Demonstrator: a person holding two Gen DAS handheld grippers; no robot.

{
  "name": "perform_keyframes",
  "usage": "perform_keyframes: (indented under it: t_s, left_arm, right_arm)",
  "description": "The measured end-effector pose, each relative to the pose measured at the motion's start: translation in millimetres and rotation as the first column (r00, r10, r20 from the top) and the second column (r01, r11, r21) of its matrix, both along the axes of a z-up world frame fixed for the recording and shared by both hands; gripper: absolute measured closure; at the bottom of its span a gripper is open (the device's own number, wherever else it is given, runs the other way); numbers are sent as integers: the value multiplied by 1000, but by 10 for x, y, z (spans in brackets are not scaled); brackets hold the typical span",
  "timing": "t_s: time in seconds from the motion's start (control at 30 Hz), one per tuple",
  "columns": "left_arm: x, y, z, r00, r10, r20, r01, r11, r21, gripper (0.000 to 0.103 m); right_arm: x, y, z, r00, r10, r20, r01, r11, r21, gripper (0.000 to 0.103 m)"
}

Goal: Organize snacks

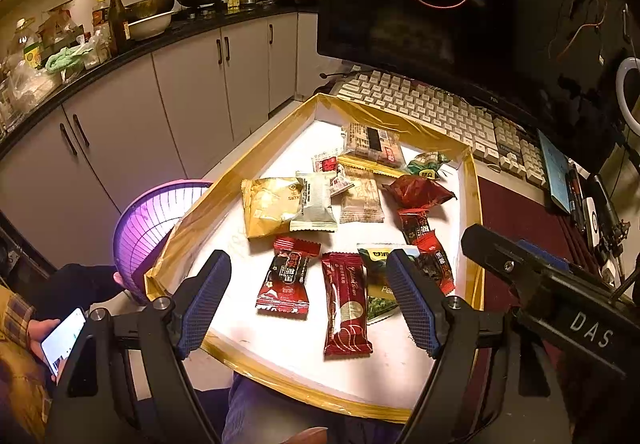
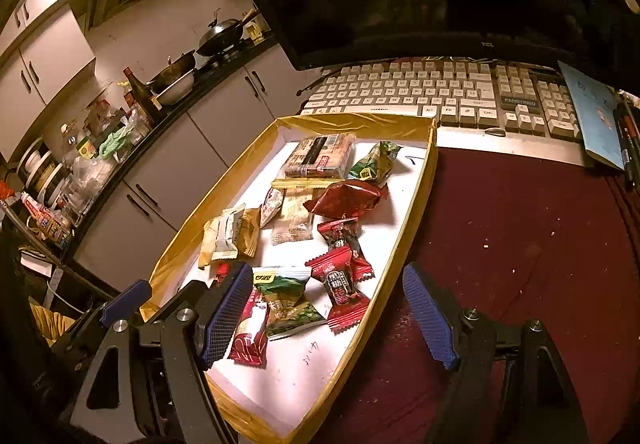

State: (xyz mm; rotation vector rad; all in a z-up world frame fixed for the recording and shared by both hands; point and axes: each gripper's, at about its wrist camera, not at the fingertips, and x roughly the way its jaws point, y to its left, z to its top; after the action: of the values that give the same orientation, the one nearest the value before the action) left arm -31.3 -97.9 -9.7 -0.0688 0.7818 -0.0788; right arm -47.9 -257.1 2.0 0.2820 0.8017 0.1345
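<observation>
Here my left gripper and right gripper both hang spread wide, empty, above the tray, because the snacks lie loose on it, unsorted, so I can choose one freely.

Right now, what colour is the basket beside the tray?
The basket is purple with a ribbed, slotted wall; it shows best in the left wrist view.
</observation>
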Motion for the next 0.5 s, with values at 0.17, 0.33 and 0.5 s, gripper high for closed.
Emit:
perform_keyframes:
  t_s: [0.17, 0.33, 0.5]
  left_arm:
    - [23, -20, -35, 999, -28, -30, 29, 1000, 12, 23]
    - [18, -48, -37, 999, -37, -32, 37, 999, 26, 23]
    - [21, -65, -54, 998, -38, -42, 39, 998, 38, 23]
  right_arm:
    - [-30, 15, 53, 1000, -1, 17, 2, 1000, -15, 24]
    - [-70, 26, 101, 999, -6, 35, 7, 999, -37, 24]
    - [-50, 28, 89, 1000, 5, 28, -4, 1000, -20, 24]
